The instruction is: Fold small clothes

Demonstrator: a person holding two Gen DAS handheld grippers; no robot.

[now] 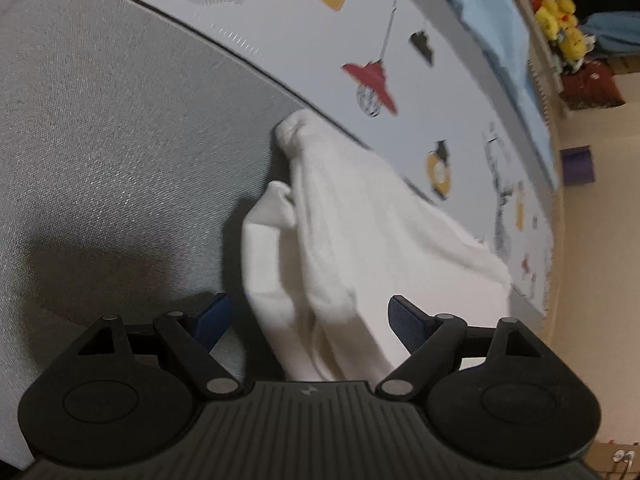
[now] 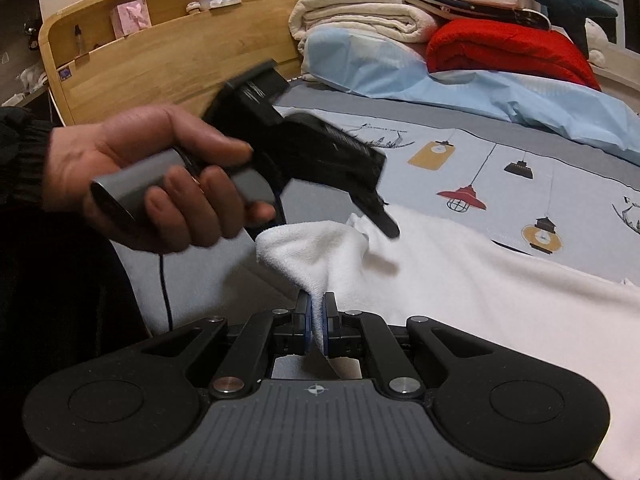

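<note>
A white garment [image 1: 352, 236] lies on the bed, bunched into a raised fold. My left gripper [image 1: 310, 320] is open, its blue pads [image 1: 408, 322] apart on either side of the cloth's near edge. In the right wrist view the white garment [image 2: 460, 280] spreads to the right, and my right gripper [image 2: 318, 320] is shut on a pinched-up corner of it [image 2: 316, 248]. The left gripper [image 2: 384, 224], held in a hand [image 2: 160, 176], hovers just above that lifted corner.
The bed has a grey sheet [image 1: 120, 120] and a blanket printed with lamps [image 2: 480, 172]. A light blue pillow [image 2: 440, 80], folded towels [image 2: 360, 16] and a red blanket [image 2: 508, 52] sit by the wooden headboard [image 2: 160, 52]. Yellow plush toys [image 1: 560, 28] stand on a shelf.
</note>
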